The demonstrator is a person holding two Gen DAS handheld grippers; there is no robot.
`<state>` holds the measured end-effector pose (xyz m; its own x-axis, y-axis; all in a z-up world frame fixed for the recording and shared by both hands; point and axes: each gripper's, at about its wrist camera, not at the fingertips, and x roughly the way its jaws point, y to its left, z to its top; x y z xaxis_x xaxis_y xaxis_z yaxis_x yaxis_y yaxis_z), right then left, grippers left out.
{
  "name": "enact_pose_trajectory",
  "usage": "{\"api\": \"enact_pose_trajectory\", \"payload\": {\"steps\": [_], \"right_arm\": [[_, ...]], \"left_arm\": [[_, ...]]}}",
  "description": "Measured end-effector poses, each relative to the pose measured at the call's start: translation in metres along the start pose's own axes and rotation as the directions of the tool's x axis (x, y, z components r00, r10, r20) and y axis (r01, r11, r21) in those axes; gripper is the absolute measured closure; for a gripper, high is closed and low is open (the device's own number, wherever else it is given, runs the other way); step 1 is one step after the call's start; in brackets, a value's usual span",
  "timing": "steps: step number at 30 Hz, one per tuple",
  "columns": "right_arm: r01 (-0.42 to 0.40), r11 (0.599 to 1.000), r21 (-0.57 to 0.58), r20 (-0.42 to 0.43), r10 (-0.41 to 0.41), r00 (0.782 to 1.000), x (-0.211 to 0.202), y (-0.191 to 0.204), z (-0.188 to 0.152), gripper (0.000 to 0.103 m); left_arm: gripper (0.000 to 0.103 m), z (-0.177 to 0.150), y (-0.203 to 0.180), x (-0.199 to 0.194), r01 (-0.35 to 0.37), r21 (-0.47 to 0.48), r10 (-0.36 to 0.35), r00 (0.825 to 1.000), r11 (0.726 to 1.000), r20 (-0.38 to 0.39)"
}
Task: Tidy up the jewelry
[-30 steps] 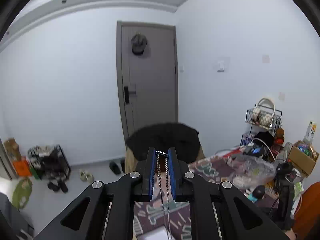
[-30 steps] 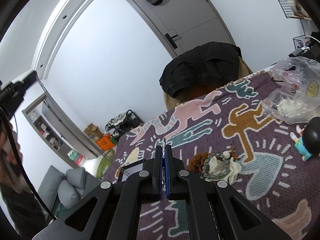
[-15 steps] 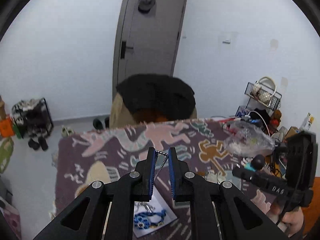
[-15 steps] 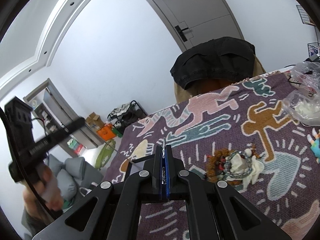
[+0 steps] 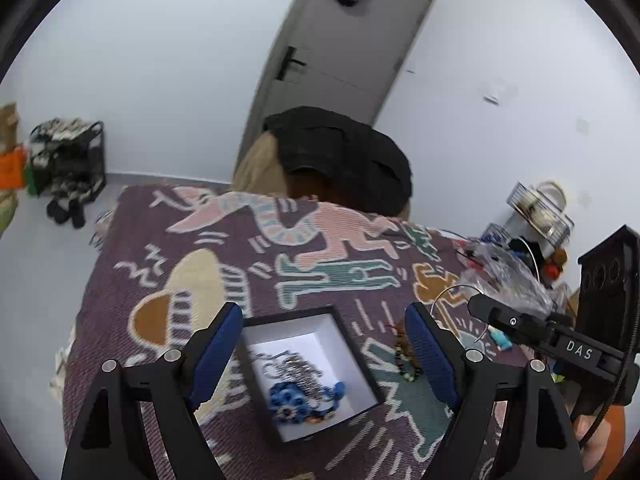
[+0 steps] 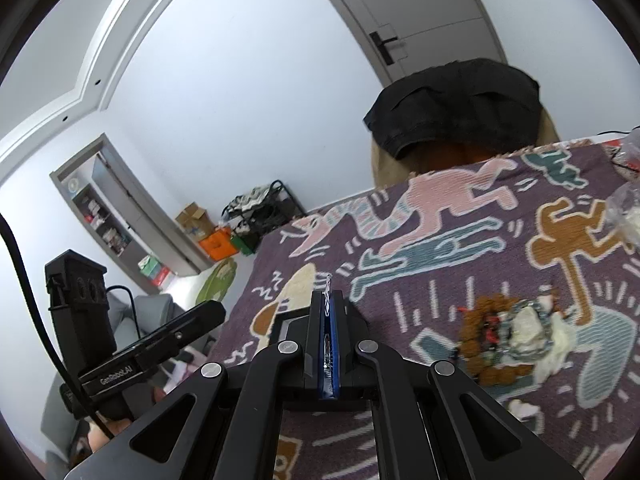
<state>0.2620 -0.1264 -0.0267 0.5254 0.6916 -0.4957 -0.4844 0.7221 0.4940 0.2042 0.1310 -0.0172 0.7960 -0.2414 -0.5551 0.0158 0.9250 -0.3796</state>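
My left gripper (image 5: 323, 350) is open wide above a black-rimmed white box (image 5: 332, 330). A silver chain (image 5: 294, 366) and blue beaded jewelry (image 5: 298, 398) lie inside the box. A beaded bracelet (image 5: 406, 358) lies on the patterned cloth (image 5: 240, 248) just right of the box. My right gripper (image 6: 328, 304) is shut on a thin silver chain (image 6: 329, 283) whose end sticks out above the tips. A pile of beaded jewelry (image 6: 510, 332) lies on the cloth to its right. The box edge (image 6: 286, 322) shows just behind the right gripper's fingers.
A chair draped with a black jacket (image 5: 340, 156) stands behind the table. A crumpled plastic bag (image 5: 500, 272) and clutter sit at the right end. The right handheld unit (image 5: 560, 344) is at right in the left wrist view; the left unit (image 6: 120, 344) is at left in the right wrist view.
My left gripper tilted down over the box and opened, and the silver chain it held now lies in the box. My right gripper stays shut on its chain and shifted left.
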Motion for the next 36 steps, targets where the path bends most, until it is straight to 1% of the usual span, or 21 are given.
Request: {"api": "enact_pose_trajectory", "payload": {"steps": [5, 9, 12, 15, 17, 18, 20, 21, 22, 24, 30, 36], "right_arm": [[-0.029, 1.0, 0.0, -0.048, 0.029, 0.998, 0.025, 0.011, -0.006, 0.099], [-0.044, 0.999, -0.001, -0.08, 0.044, 0.996, 0.044, 0.019, -0.01, 0.1], [-0.03, 1.0, -0.007, -0.104, 0.029, 0.994, 0.059, 0.024, -0.013, 0.1], [0.005, 1.0, -0.014, -0.12, -0.007, 0.993, 0.071, 0.026, -0.017, 0.099], [0.027, 1.0, 0.006, -0.128, -0.026, 0.991, 0.078, 0.022, -0.018, 0.099], [0.022, 1.0, 0.019, -0.137, -0.019, 0.99, 0.079, 0.019, -0.019, 0.096], [-0.011, 0.998, 0.068, -0.158, 0.022, 0.987, 0.081, 0.011, -0.02, 0.078], [-0.013, 0.997, 0.082, -0.156, 0.026, 0.987, 0.079, 0.008, -0.02, 0.061], [-0.006, 0.996, 0.089, -0.141, 0.019, 0.99, 0.075, 0.005, -0.021, 0.054], [0.009, 0.997, 0.08, -0.118, 0.0, 0.993, 0.066, 0.003, -0.022, 0.054], [0.021, 0.997, 0.076, -0.103, -0.013, 0.995, 0.044, -0.005, -0.025, 0.054], [0.034, 0.994, 0.106, -0.092, -0.024, 0.995, 0.023, -0.022, -0.032, 0.054]], "left_arm": [[0.019, -0.006, 0.024, -0.007, -0.034, -0.041, 0.034, 0.999, 0.999, -0.006], [0.019, -0.011, 0.037, -0.014, -0.042, -0.06, 0.042, 0.999, 0.997, -0.003], [0.019, -0.014, 0.045, -0.019, -0.05, -0.063, 0.05, 0.999, 0.997, 0.001], [0.019, -0.017, 0.055, -0.023, -0.054, -0.08, 0.054, 0.999, 0.995, -0.002], [0.019, -0.017, 0.061, -0.024, -0.062, -0.091, 0.062, 0.998, 0.994, -0.005], [0.019, -0.017, 0.062, -0.025, -0.065, -0.095, 0.065, 0.998, 0.993, -0.005], [0.019, -0.017, 0.063, -0.027, -0.068, -0.099, 0.068, 0.998, 0.993, -0.004], [0.019, -0.017, 0.062, -0.028, -0.068, -0.098, 0.068, 0.998, 0.993, -0.001], [0.019, -0.017, 0.062, -0.029, -0.066, -0.097, 0.067, 0.998, 0.993, 0.001], [0.019, -0.018, 0.057, -0.029, -0.059, -0.088, 0.059, 0.998, 0.994, 0.006], [0.019, -0.022, 0.04, -0.02, -0.029, -0.063, 0.029, 1.0, 0.998, -0.011], [0.019, -0.028, 0.017, -0.008, -0.009, -0.024, 0.008, 0.999, 1.0, -0.036]]}}
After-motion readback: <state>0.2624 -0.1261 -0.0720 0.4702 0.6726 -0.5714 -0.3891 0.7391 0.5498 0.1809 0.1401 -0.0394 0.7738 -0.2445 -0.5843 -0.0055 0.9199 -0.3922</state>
